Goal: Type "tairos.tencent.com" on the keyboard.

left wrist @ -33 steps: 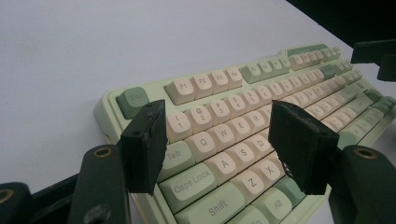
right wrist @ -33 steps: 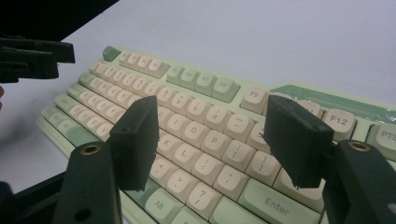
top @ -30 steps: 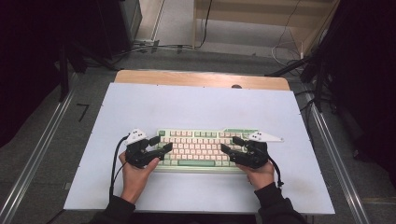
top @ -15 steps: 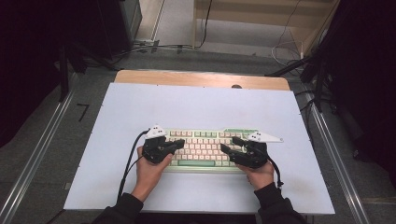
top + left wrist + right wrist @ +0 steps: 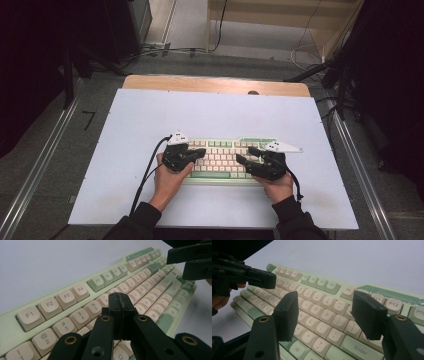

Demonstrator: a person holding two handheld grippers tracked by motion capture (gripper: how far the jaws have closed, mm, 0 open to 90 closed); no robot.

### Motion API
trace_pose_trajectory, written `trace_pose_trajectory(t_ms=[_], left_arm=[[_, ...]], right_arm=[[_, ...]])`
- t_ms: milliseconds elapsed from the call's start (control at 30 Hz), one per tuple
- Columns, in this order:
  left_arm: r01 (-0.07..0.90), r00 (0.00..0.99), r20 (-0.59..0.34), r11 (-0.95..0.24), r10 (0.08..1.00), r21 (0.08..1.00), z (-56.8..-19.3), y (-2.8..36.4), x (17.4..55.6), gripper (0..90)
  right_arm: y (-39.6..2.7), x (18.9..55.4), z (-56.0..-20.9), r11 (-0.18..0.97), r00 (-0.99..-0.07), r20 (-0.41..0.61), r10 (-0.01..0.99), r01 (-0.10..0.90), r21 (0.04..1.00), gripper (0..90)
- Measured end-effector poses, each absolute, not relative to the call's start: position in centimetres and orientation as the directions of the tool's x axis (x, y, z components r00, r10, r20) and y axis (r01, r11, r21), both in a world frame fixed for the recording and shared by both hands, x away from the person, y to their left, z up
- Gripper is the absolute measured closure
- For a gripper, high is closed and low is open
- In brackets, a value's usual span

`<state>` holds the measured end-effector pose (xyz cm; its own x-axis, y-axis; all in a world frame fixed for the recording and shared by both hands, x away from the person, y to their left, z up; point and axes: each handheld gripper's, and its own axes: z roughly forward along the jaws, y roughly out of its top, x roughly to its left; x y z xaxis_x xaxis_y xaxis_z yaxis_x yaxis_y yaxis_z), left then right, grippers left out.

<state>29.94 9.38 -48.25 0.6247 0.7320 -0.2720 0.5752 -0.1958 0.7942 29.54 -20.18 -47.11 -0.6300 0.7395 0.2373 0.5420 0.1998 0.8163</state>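
A pale green keyboard (image 5: 220, 150) with cream keys lies on the white mat, near its front edge. My left gripper (image 5: 199, 154) hovers over the keyboard's left end, pointing right. In the left gripper view its jaws (image 5: 121, 298) are pressed together above the number and letter rows of the keyboard (image 5: 50, 305), with nothing between them. My right gripper (image 5: 245, 161) is over the right end of the keyboard and points left. In the right gripper view it (image 5: 327, 307) stands open above the keys of the keyboard (image 5: 322, 300), holding nothing. The left gripper (image 5: 262, 278) is seen farther off there.
The white mat (image 5: 210, 115) covers most of a wooden table (image 5: 215, 84). A black cable (image 5: 147, 175) trails from the left gripper toward the front edge. Metal rails (image 5: 45, 165) run along both sides, and cables lie on the floor behind.
My left hand has moved right, from beside the keyboard's left end to over its keys, and its jaws have shut. The right hand has stayed put.
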Motion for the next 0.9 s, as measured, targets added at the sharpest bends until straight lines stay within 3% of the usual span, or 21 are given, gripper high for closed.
trace_pose_trajectory(t_ms=[633,833,900], left_arm=[[0.601,0.627,-0.222,-0.282,0.746,0.748,-48.8,8.3,31.0,90.0],[0.568,0.658,-0.157,-0.348,0.737,0.746,-48.4,7.7,30.8,90.0],[0.562,0.659,-0.199,-0.298,0.725,0.772,-47.8,8.1,30.6,80.2]], right_arm=[[-20.2,29.5,-47.1,0.198,-0.628,0.237,0.741,0.542,0.817,37.4],[-20.1,29.5,-47.1,0.2,-0.629,0.235,0.741,0.54,0.817,37.7],[-20.2,29.5,-47.1,0.198,-0.629,0.234,0.742,0.538,0.819,37.7]])
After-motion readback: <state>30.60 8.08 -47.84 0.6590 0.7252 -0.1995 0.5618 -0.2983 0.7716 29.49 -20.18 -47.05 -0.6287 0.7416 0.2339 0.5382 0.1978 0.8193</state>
